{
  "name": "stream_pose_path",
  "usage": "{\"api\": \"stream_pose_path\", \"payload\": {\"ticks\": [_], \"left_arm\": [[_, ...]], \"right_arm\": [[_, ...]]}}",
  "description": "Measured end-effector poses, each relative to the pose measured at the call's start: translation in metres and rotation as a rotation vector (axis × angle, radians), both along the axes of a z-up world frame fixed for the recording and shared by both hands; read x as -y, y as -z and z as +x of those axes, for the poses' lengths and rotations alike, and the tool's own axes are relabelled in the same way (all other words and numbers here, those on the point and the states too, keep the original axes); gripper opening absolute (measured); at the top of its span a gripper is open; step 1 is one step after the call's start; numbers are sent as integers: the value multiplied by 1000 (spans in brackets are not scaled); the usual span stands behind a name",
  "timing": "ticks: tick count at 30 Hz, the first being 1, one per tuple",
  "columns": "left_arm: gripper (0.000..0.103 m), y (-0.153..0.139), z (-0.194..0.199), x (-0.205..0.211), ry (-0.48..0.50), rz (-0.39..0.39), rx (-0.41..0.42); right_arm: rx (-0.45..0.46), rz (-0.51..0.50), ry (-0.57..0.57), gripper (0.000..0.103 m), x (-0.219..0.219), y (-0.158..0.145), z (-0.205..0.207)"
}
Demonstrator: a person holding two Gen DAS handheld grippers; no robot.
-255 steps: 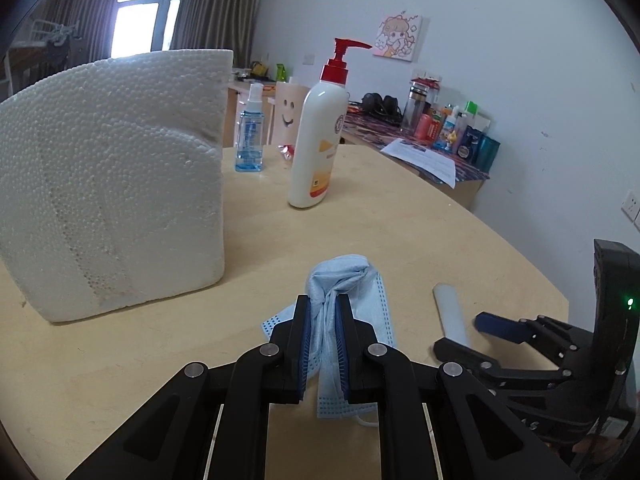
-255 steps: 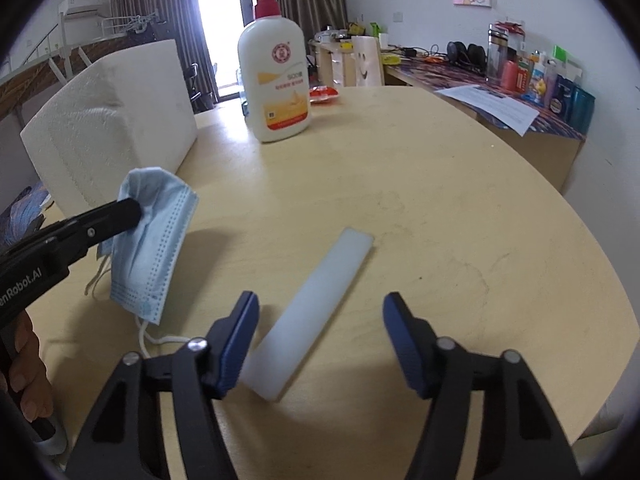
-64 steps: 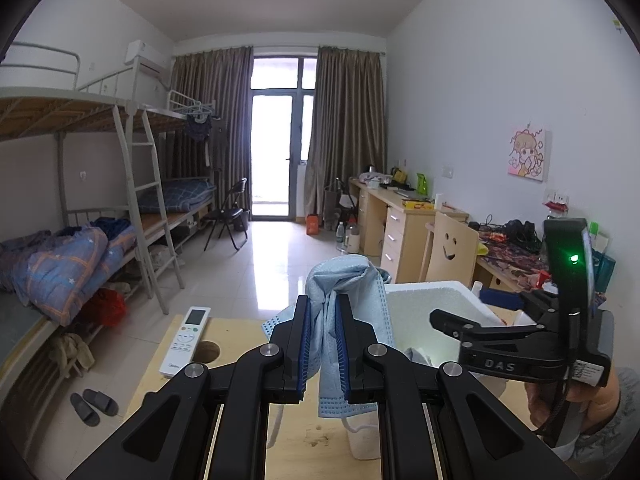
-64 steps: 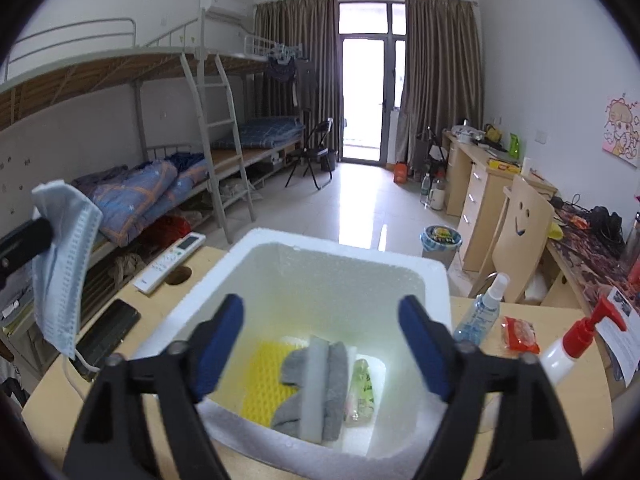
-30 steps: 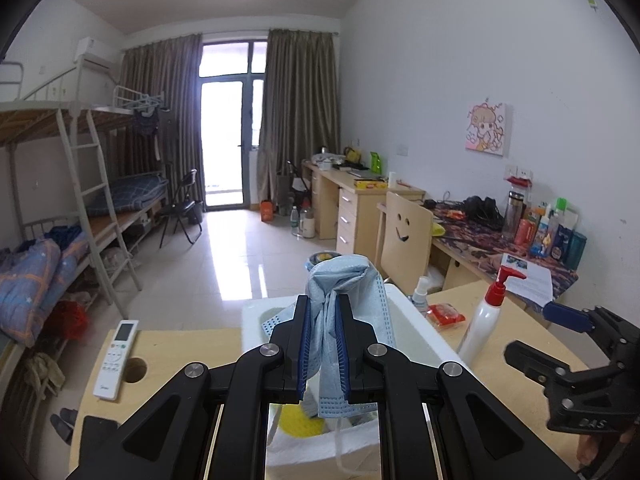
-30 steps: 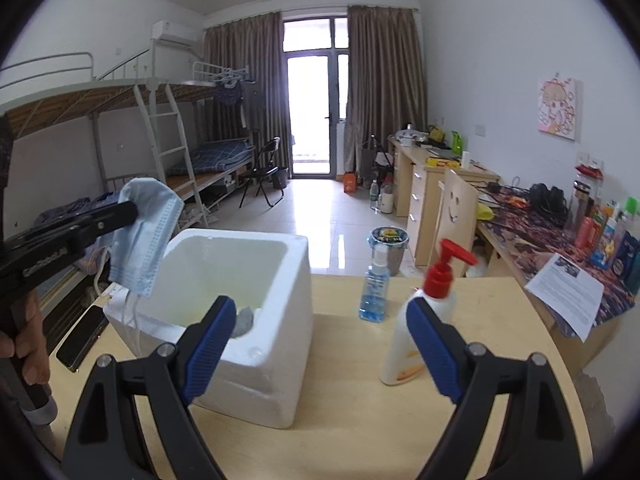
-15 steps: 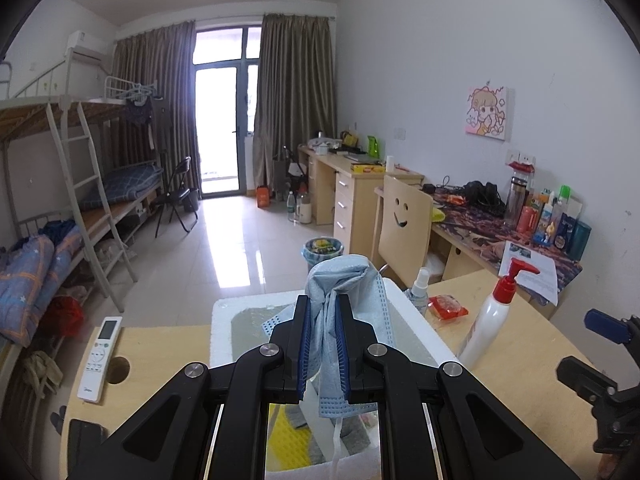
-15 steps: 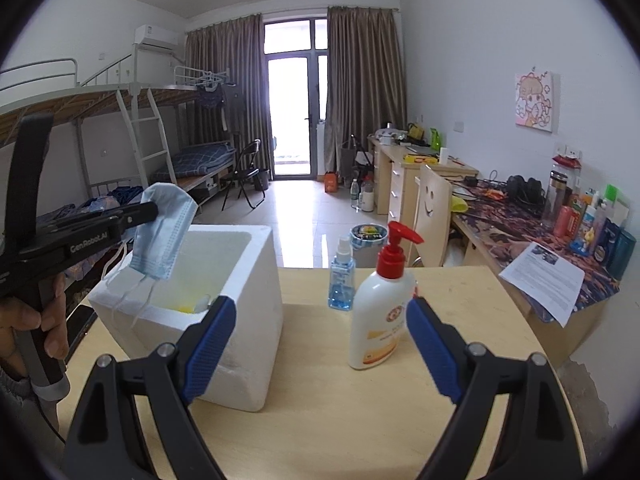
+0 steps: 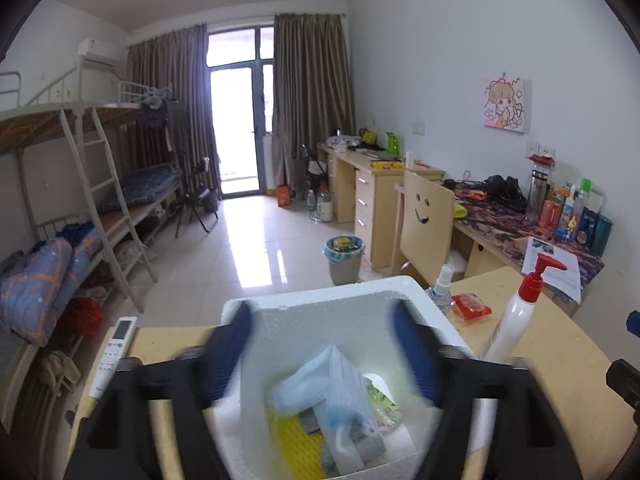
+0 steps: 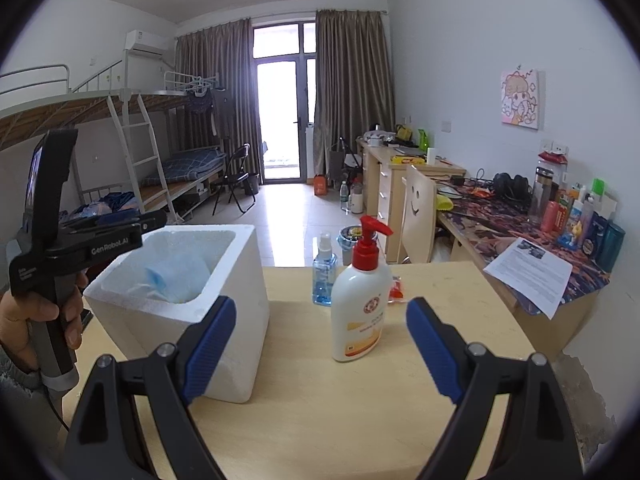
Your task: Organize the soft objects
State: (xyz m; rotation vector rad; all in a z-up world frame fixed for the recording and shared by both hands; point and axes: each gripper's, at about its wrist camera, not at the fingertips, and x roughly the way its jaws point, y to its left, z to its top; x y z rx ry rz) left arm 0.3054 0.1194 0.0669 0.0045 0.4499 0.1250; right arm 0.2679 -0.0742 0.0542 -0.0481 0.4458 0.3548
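A light blue face mask (image 9: 332, 388) lies loose inside the white foam box (image 9: 320, 300), on top of a yellow sponge (image 9: 294, 440) and a grey cloth (image 9: 360, 446). My left gripper (image 9: 320, 356) is open and empty, its blurred jaws spread wide above the box. In the right wrist view the mask (image 10: 176, 280) shows blurred inside the box (image 10: 240, 280), with the left gripper (image 10: 116, 228) held over the box's left rim. My right gripper (image 10: 316, 344) is open and empty above the table, in front of the box.
A white lotion pump bottle (image 10: 362, 296) with a red top, a small blue spray bottle (image 10: 324, 276) and a red packet (image 9: 470, 306) stand on the wooden table (image 10: 360, 420) right of the box. A white remote (image 9: 114, 348) lies at the table's left edge.
My left gripper has opened over the foam box and let go of the mask, which dropped into the box. The right gripper stays open and has moved little.
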Motion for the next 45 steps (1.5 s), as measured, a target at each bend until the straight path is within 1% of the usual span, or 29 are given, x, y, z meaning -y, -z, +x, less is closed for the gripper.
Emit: {"api": "stream_pose_path", "payload": {"ticks": [3,5,13,20,29,38,41,44,45], "left_arm": [[99,-4,-6,4,5,4,20],[102,-5,-9,6,11,2,23],[102,-13,-19,10,33,-11,31],[102,-22,-47,20,51,-6,58],[102,-37,-85,29,45,11,101],[102,-43,-126,40,54,13,136],[102,-43,-143,46,60,28,146],[102,-43,-162,49,65,41,162],[102,-43,-168,49,64,40,167]], "right_arm": [[0,3,1,90,2,0,0],[1,7,1,90,2,0,0],[7,19,0,90,7,-1,-7],[18,30,-10,90,11,-6,-17],[53,41,-32,90,13,-17,-42],[97,52,-50,96,12,-27,-74],[106,53,-59,97,11,-28,-85],[115,59,-63,103,11,-29,-96],[122,63,-64,103,11,-29,-100]]}}
